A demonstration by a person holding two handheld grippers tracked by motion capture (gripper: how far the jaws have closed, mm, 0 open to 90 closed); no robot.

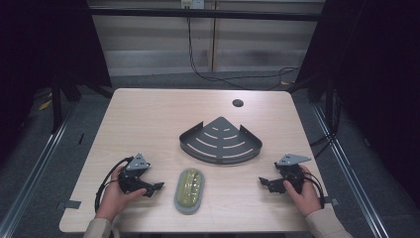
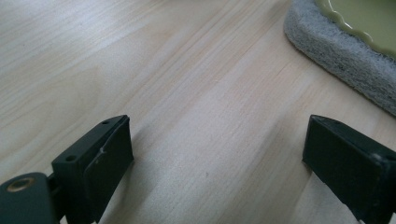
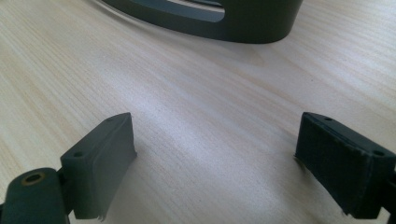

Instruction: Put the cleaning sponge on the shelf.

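Observation:
A dark grey quarter-round corner shelf (image 1: 221, 141) with slots lies at the middle of the table; its curved wall (image 3: 233, 21) shows at the top of the right gripper view. In front of it lies a grey oval sponge pad with a yellow-green top (image 1: 189, 190), whose edge (image 2: 341, 51) appears at the upper right of the left gripper view. My left gripper (image 1: 154, 187) rests on the table just left of the sponge, jaws wide apart (image 2: 217, 154) and empty. My right gripper (image 1: 265, 183) rests at the front right, open (image 3: 215, 158), nothing between its jaws.
The light wooden table (image 1: 148, 119) has a round cable hole (image 1: 237, 103) near its far edge. Black cables (image 1: 218, 74) trail on the floor behind. Dark frame posts stand at both sides of the table.

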